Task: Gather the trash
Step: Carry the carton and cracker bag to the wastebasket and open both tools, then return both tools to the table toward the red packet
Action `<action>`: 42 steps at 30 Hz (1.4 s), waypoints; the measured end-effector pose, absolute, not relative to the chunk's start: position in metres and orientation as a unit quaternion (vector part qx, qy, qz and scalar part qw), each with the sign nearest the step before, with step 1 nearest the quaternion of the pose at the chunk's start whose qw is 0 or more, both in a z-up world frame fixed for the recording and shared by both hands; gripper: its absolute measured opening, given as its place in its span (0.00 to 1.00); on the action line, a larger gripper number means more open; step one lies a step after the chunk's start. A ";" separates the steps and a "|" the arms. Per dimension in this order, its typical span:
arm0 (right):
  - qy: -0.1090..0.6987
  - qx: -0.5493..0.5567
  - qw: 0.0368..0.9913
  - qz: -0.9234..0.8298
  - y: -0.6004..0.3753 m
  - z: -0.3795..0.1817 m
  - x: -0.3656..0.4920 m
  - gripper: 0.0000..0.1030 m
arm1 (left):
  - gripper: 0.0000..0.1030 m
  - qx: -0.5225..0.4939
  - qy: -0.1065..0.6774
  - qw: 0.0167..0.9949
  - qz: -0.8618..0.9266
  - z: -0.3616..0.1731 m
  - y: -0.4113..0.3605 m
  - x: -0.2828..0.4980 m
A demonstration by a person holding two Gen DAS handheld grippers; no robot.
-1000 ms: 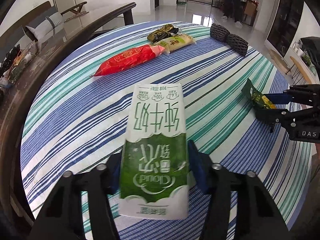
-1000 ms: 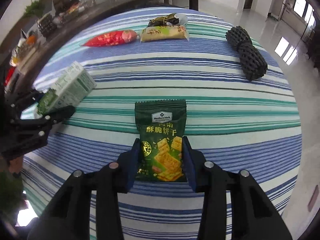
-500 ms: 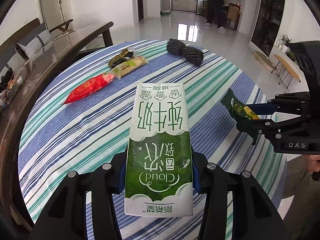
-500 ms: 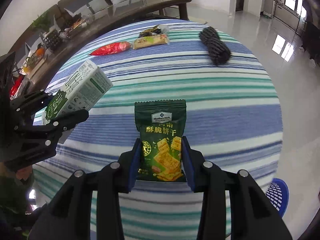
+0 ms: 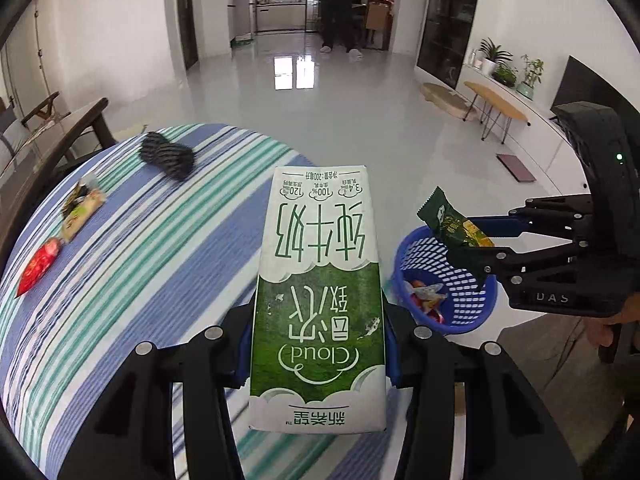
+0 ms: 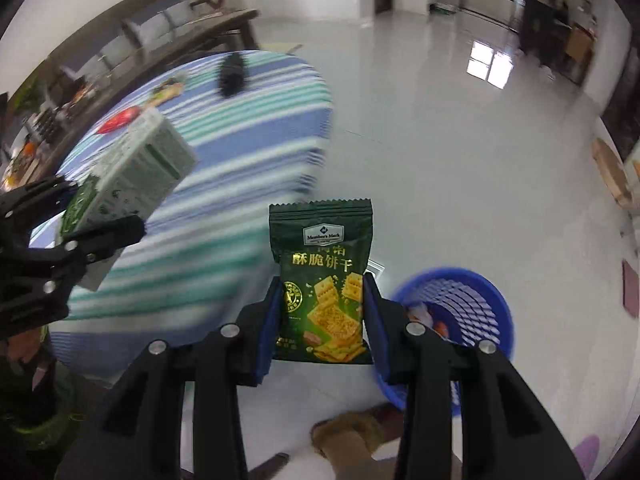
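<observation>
My left gripper [image 5: 316, 340] is shut on a green-and-white milk carton [image 5: 320, 292], held in the air over the right edge of the striped table [image 5: 132, 256]. My right gripper [image 6: 322, 320] is shut on a dark green cracker packet [image 6: 322, 276]; in the left wrist view this packet [image 5: 452, 220] hangs above a blue plastic basket [image 5: 472, 312] on the floor. The basket [image 6: 480, 300] holds a few wrappers and sits just right of the right gripper. The carton also shows in the right wrist view [image 6: 132, 176].
On the table lie a red packet [image 5: 38, 264], a beige packet [image 5: 82, 214], a dark wrapper [image 5: 78, 192] and a black mesh roll [image 5: 166, 156]. A wooden bench [image 5: 60, 124] is behind the table. A person [image 5: 340, 4] stands far off. My foot [image 6: 352, 436] is near the basket.
Both grippers have swung right and away from the table with their items. The blue basket has come into view, and the cracker packet is now above it.
</observation>
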State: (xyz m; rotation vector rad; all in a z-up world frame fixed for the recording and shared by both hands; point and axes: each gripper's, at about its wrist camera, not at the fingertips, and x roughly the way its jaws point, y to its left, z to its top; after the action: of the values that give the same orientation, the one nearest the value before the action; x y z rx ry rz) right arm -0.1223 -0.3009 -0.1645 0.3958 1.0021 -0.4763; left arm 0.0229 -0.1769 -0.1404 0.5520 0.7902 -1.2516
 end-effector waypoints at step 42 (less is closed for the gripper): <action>0.402 0.326 0.760 -0.393 -0.444 -0.260 -0.278 0.81 | 0.89 0.266 0.400 0.613 -0.627 -0.268 -0.358 -0.129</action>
State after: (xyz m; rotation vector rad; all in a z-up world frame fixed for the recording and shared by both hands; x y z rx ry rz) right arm -0.2779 -0.4444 -0.2602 0.7099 0.8759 -0.8564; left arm -0.1294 -0.3582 -0.2677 0.6144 0.9227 -1.4458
